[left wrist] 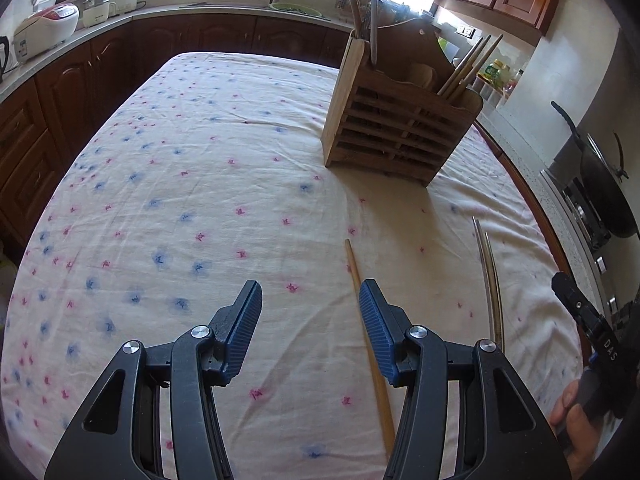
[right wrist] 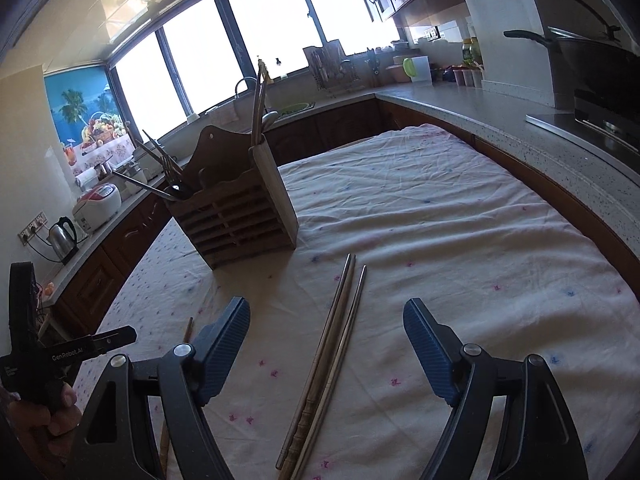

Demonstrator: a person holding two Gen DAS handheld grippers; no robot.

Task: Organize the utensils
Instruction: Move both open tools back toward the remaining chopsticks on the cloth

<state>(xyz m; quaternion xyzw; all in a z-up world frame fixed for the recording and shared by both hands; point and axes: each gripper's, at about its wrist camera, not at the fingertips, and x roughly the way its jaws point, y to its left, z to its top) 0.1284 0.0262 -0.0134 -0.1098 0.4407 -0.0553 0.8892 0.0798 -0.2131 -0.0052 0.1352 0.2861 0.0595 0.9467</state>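
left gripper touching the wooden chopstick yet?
Apart. Left wrist view: the open left gripper has bare cloth between its pads; the wooden chopstick passes beneath the right finger.

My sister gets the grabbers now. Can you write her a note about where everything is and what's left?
Left tongs: open, holding nothing, above the cloth, with the single wooden chopstick lying just inside the right finger.
Right tongs: open, holding nothing, with the loose chopsticks lying on the cloth between the fingers.
Wooden holder: standing upright farther along the table, already holding several utensils.
Done: some utensils are in the holder.
Left: pick up the single chopstick and the loose bunch, and put them in the holder.
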